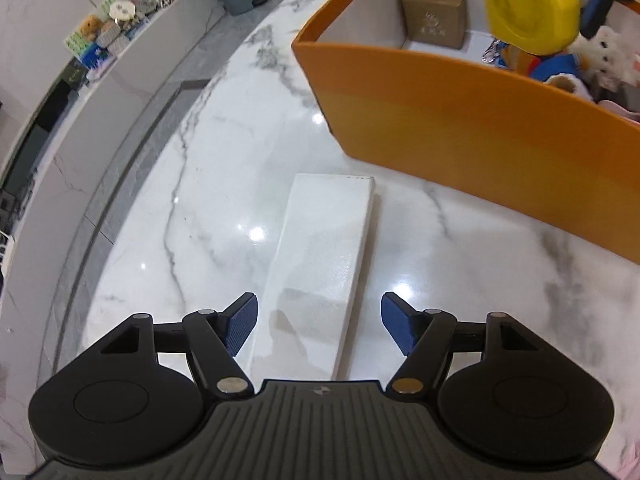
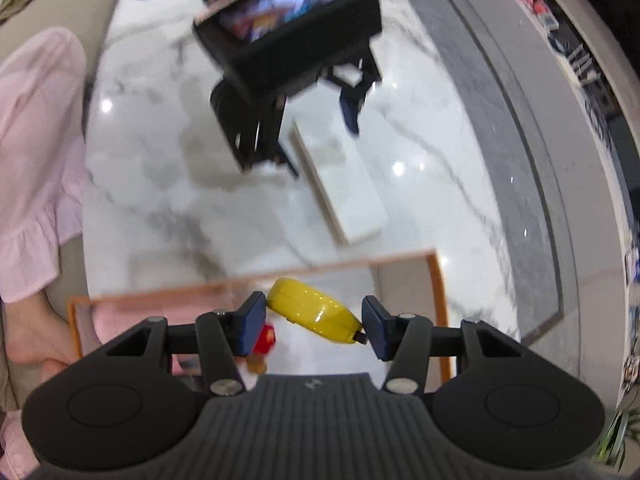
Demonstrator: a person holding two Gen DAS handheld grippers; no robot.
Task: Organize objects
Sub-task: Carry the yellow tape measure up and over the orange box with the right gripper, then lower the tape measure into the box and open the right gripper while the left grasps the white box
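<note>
The left gripper (image 1: 319, 326) hung spread wide over the stiff, light-looking white box (image 1: 324, 264), best pinched across its narrow sides, while the right gripper (image 2: 314, 320) clasped a hard yellow case (image 2: 314, 315).

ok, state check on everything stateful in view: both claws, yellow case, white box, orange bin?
left claw: open, jaws astride the near end of the white box, pads clear of it
right claw: shut on the yellow case, held above the orange bin
yellow case: closed, lifted, tilted
white box: closed, lying flat on the marble table, outside the bin
orange bin: open-topped, already holding a brown box and plush toys
</note>
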